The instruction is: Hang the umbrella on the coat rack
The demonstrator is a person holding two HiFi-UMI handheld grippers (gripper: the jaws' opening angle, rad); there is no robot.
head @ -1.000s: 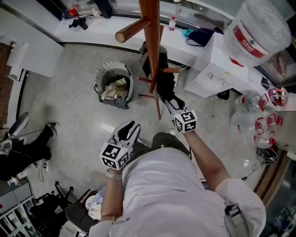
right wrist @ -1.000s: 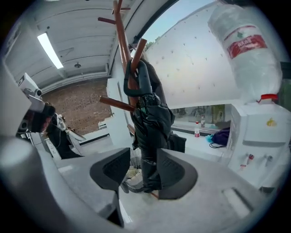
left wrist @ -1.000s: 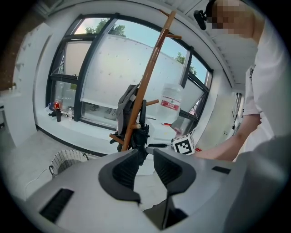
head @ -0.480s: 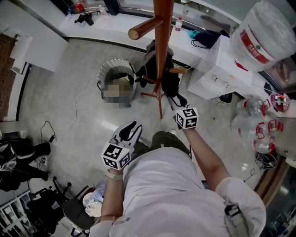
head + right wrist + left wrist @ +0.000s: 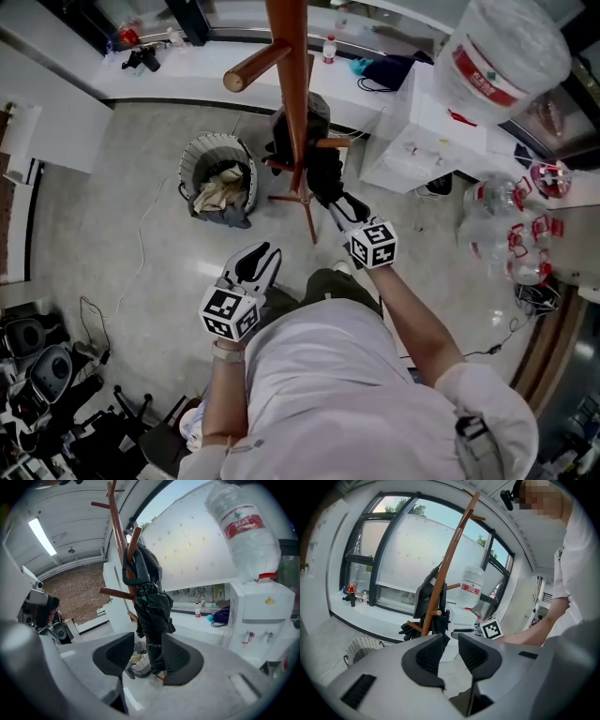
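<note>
The wooden coat rack rises in front of me, and its pole also shows in the left gripper view. A black folded umbrella hangs against the pole. In the right gripper view its curved handle sits over a peg and its body drops down past the jaws. My right gripper is close to the umbrella's lower part. Its jaws stand partly apart, with a gap showing between the left pad and the umbrella. My left gripper hovers lower left, jaws narrowly apart and empty.
A wire waste basket stands left of the rack's foot. A white water dispenser with a big bottle is at the right, with empty bottles beside it. A white sill runs behind. Cables and gear lie lower left.
The head view has shifted. My right gripper stands slightly farther back from the rack than half a second ago. The umbrella hangs as before, and the left gripper has not moved.
</note>
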